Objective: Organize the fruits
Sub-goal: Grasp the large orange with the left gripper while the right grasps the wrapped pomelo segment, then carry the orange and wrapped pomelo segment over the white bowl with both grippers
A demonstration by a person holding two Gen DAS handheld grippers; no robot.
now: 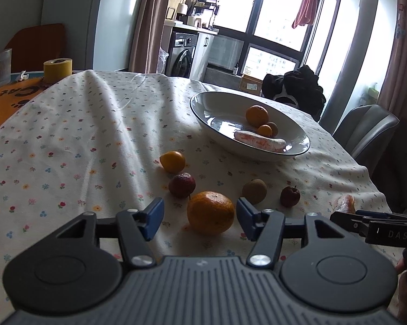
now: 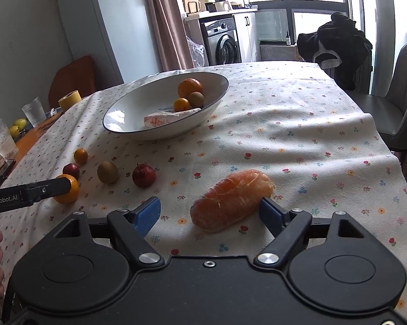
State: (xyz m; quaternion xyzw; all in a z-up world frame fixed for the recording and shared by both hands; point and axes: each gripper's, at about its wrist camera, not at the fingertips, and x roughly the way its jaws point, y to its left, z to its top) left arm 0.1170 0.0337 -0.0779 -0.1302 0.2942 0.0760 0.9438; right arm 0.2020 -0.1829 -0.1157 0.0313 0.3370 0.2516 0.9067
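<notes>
Covering most of both views, a floral tablecloth (image 1: 68, 135) drapes a dining table, with a wide white bowl (image 2: 127, 113) resting on it toward the far side. The bowl holds an orange, a small citrus, a brown round fruit and a peeled segment (image 2: 168, 117) lying across its near rim. Only the right wrist view shows clearly the large peeled citrus piece (image 2: 230, 199) on the cloth: its long axis runs diagonally, the near end pointing lower left and the far end upper right. It sits between the spread blue fingers of the right gripper (image 2: 210, 212), whose jaws stand wide apart; the right pad looks to be at the piece's far end, but contact cannot be confirmed, and the left pad is well clear. In the left wrist view that piece appears only as a sliver at the right edge. That view instead shows a whole orange (image 1: 211, 212) lying between the fingers of the left gripper (image 1: 199, 218), which is likewise wide open and gripping nothing. Beyond it lie a dark red fruit (image 1: 181, 185), a small yellow-orange citrus (image 1: 172, 161), a brown fruit (image 1: 254, 191) and another small red fruit (image 1: 290, 196), all apart from one another on the cloth.
</notes>
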